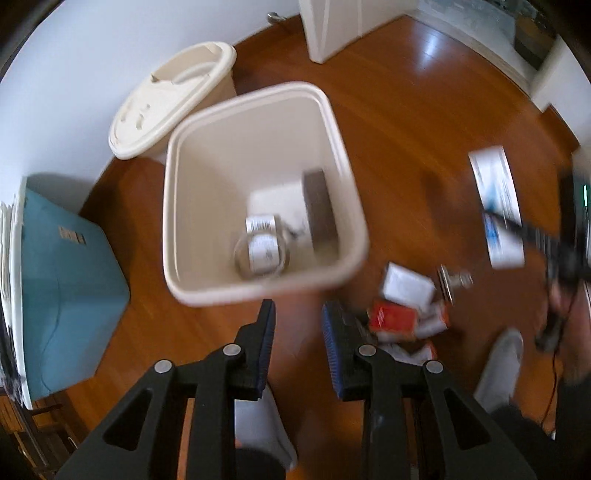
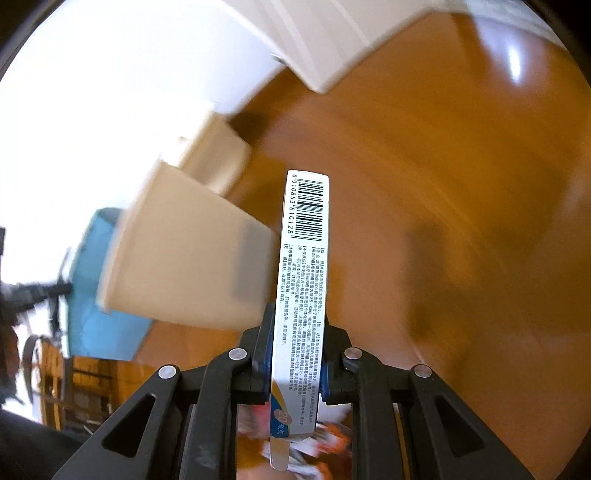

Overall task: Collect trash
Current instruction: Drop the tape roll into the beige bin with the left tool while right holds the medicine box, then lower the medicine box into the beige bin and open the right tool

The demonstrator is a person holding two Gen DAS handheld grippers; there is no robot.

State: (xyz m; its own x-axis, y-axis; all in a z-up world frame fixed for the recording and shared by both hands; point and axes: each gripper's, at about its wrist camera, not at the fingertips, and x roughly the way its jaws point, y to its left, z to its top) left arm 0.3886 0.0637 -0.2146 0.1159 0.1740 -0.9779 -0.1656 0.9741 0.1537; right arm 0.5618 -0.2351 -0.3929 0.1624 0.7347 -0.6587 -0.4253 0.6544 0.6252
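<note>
A cream trash bin (image 1: 343, 155) stands open on the wood floor; inside lie a clear jar (image 1: 260, 251) and a grey-and-white box (image 1: 319, 210). My left gripper (image 1: 297, 314) is open and empty just in front of the bin's near rim. A pile of trash (image 1: 406, 306), red and white packets and a small metal piece, lies on the floor to its right. My right gripper (image 2: 297, 321) is shut on a long white box with a barcode (image 2: 304, 266), held above the floor right of the bin (image 2: 184, 251). That box (image 1: 496, 199) also shows in the left wrist view.
The bin's lid (image 1: 170, 99) leans against the white wall behind it. A teal box (image 1: 70, 284) stands at the left. A white door frame (image 1: 332, 26) is at the back. A person's white shoe (image 1: 500, 369) is at the right.
</note>
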